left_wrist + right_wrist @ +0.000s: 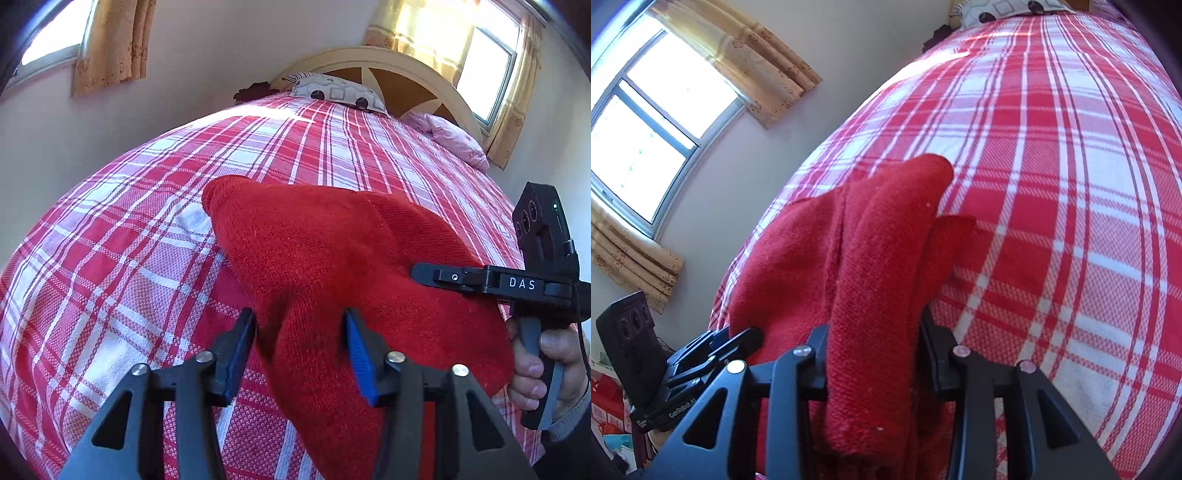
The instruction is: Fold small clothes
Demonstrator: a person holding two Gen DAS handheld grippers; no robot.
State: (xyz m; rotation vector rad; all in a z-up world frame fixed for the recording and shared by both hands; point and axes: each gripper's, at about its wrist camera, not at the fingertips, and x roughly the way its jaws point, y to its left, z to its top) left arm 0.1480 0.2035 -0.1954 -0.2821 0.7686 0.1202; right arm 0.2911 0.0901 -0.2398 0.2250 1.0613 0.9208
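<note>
A red knitted garment point(332, 258) lies on the bed, partly lifted; it also fills the middle of the right wrist view point(871, 266). My left gripper point(301, 325) is open, its blue-padded fingers on either side of a fold of the red cloth without pressing it. My right gripper point(873, 343) has a thick fold of the garment between its fingers and holds it. In the left wrist view the right gripper point(421, 275) reaches in from the right onto the garment's edge. In the right wrist view the left gripper point(738, 341) sits at the lower left against the cloth.
The bed has a red and white plaid cover point(129, 229). A patterned pillow point(340, 90) and a pink pillow point(450, 136) lie by the wooden headboard point(391, 70). Curtained windows point(653, 122) are in the walls beside the bed.
</note>
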